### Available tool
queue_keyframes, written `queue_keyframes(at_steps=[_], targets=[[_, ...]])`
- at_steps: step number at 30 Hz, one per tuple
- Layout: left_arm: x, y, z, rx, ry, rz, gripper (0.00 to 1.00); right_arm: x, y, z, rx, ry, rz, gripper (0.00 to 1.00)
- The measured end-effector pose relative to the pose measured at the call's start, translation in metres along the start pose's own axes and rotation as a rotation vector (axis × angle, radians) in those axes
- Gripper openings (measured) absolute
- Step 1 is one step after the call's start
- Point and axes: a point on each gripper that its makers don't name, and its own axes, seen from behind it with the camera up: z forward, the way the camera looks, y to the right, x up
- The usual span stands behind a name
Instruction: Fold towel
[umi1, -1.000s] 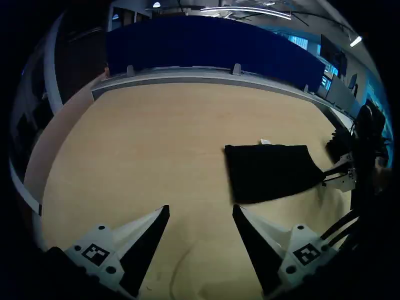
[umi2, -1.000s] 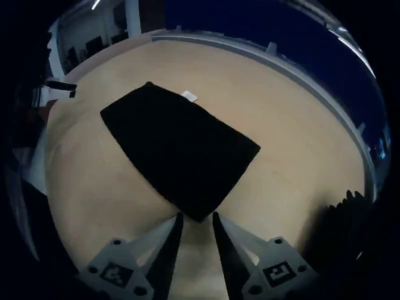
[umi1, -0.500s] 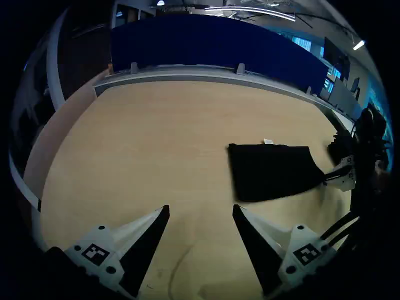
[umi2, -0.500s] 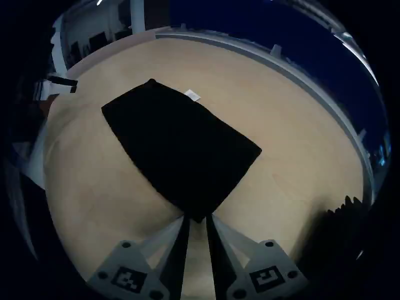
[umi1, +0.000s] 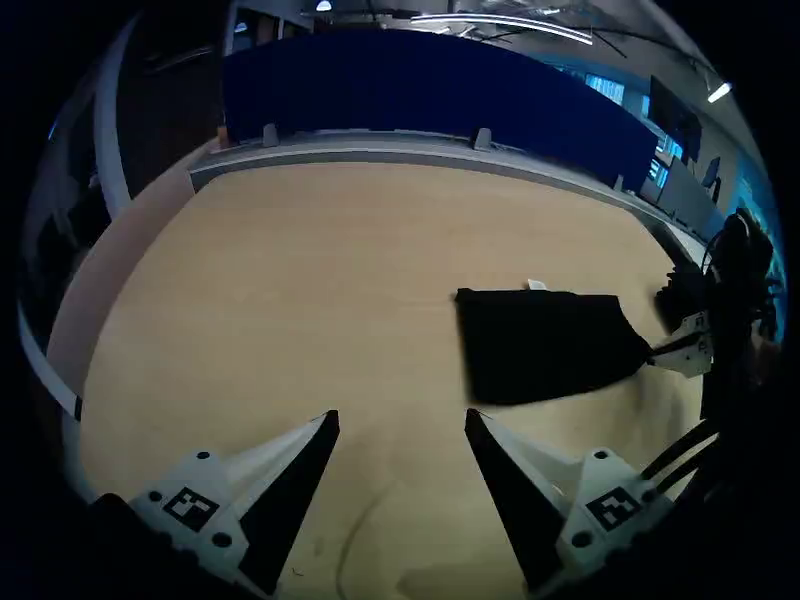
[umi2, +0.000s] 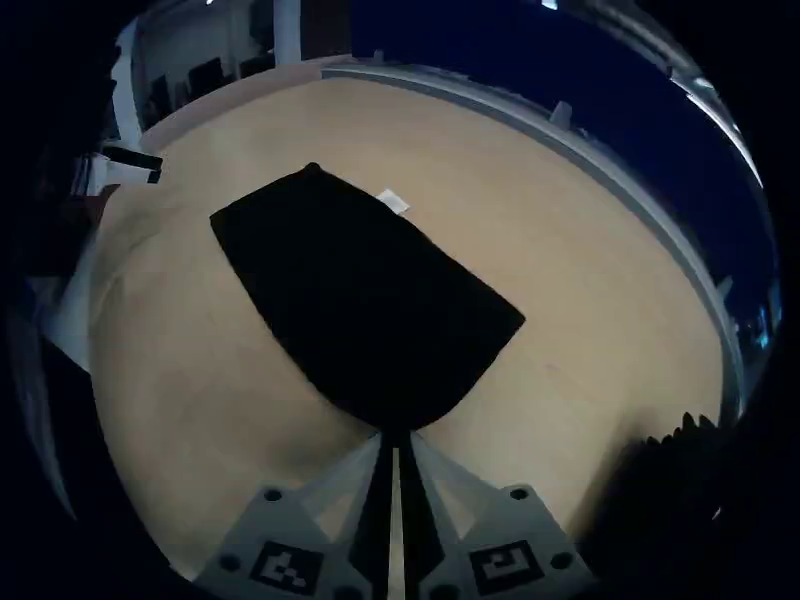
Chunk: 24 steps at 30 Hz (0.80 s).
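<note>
A black towel (umi1: 545, 340) lies flat on the pale wooden table (umi1: 300, 280), right of centre in the left gripper view, with a small white tag (umi1: 536, 284) at its far edge. My left gripper (umi1: 400, 425) hovers open over bare table, well short of the towel. In the right gripper view the towel (umi2: 360, 300) spreads out just ahead, its tag (umi2: 393, 201) on the far side. My right gripper (umi2: 396, 445) is shut on the towel's near corner. The left gripper view shows that gripper (umi1: 655, 353) at the towel's right corner.
A blue partition (umi1: 420, 90) and a grey rail (umi1: 400, 152) run along the table's far edge. Dark chairs and cables (umi1: 740, 270) crowd the right side. The left gripper's fingers (umi2: 128, 160) appear far off past the towel. Bare table stretches left of the towel.
The right gripper's fingers have come together from a narrow gap onto the towel's near corner. The left gripper has hardly moved and stays open.
</note>
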Motion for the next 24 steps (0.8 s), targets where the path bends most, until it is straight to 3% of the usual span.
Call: queue_keyframes(at_steps=[13,24], targets=[[0.005,-0.012,-0.01,0.015,0.023,-0.049,0.94,0.074,-0.001,-0.026,-0.022,0.057,-0.199,0.04],[0.007,-0.02,-0.019,0.014,0.054,-0.108,0.94,0.141,-0.023,-0.028,0.002,0.101,-0.359,0.04]])
